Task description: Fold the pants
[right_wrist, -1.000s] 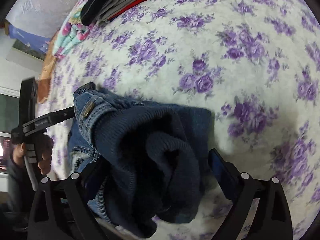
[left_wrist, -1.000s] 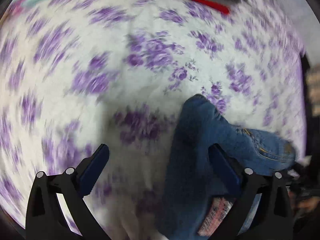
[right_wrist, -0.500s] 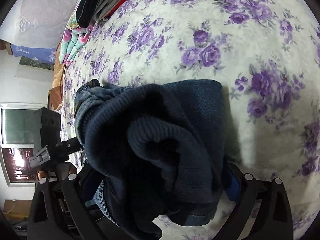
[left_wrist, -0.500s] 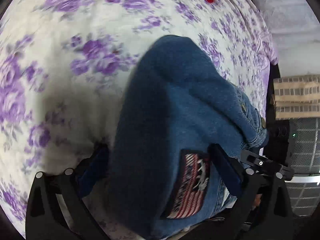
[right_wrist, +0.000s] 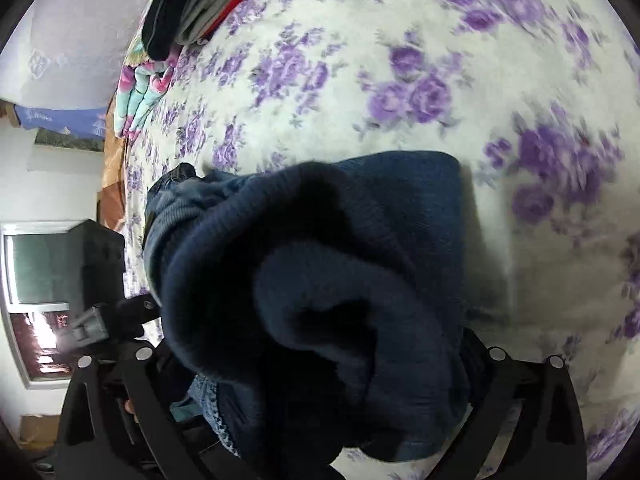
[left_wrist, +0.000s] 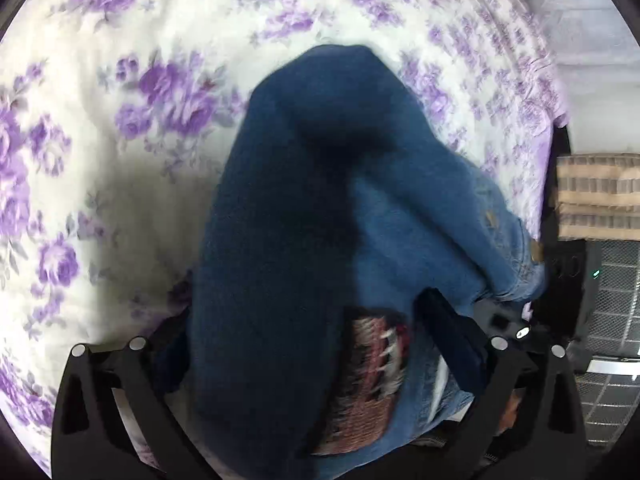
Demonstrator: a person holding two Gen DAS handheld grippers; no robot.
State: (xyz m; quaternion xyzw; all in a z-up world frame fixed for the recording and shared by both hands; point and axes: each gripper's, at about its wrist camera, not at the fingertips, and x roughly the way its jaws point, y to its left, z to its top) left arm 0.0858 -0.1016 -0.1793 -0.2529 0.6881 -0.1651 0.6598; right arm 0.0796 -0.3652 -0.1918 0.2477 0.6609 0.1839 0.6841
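Note:
A pair of blue jeans (left_wrist: 304, 208) lies bunched on a white bedspread with purple flowers (left_wrist: 120, 120). A red-and-white patch shows on the denim near the bottom of the left wrist view. My left gripper (left_wrist: 312, 340) has its jaws wide apart with the denim mound filling the gap between them. In the right wrist view the jeans (right_wrist: 320, 264) pile up as thick dark folds between the spread jaws of my right gripper (right_wrist: 320, 364). The fingertips of both grippers are hidden by cloth. The left gripper's body (right_wrist: 100, 292) shows at the left of the right wrist view.
A stack of folded clothes, black, grey and red (right_wrist: 208, 4), sits at the far end of the bed, with a pink and teal quilt (right_wrist: 144, 88) beside it. The bed's edge, a cardboard box (left_wrist: 596, 196) and a dark appliance (left_wrist: 608, 300) lie to the right.
My left gripper swung from bare bedspread onto the jeans and closed in, so denim now fills the gap between its jaws. My right gripper pushed deeper into the bunched jeans.

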